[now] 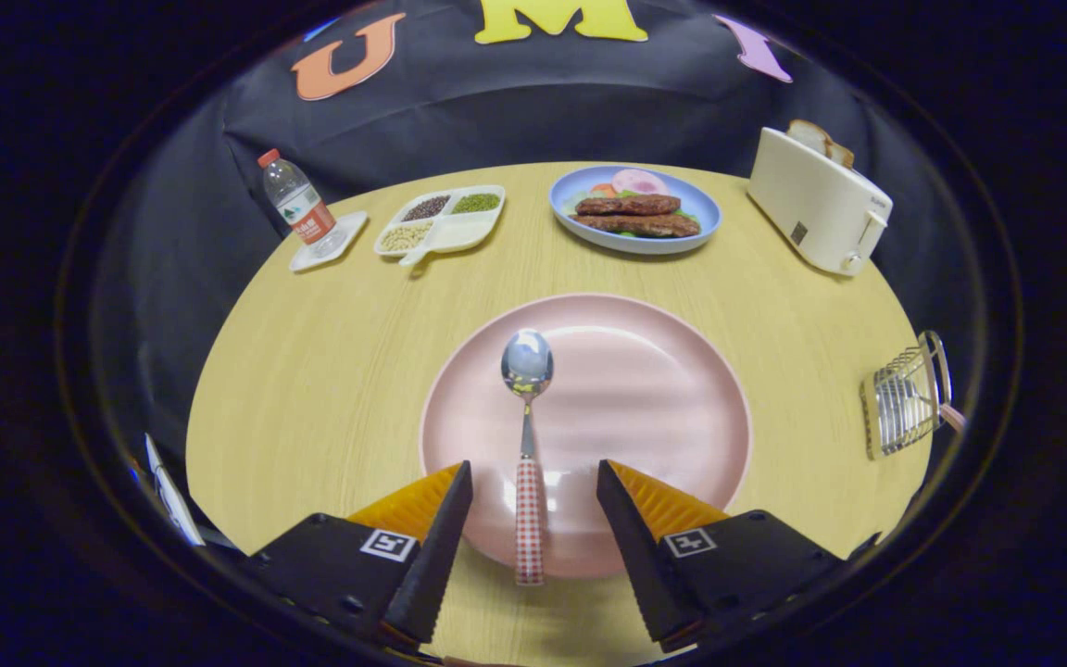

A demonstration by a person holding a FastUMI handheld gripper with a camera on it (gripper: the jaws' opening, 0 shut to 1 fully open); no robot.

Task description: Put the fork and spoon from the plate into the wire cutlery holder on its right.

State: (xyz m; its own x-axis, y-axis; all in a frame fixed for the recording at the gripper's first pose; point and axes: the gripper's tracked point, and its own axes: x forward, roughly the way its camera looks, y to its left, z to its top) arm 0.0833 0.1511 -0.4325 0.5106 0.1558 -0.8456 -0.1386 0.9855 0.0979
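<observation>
Looking down my gripper (533, 482), I see its fingers spread open on either side of the spoon (527, 435), not touching it. That spoon lies on the pink plate (645, 398), bowl pointing away, checked handle reaching over the near rim. To the plate's right on the tabletop (330, 371) sits the wire cutlery holder (904, 398).
</observation>
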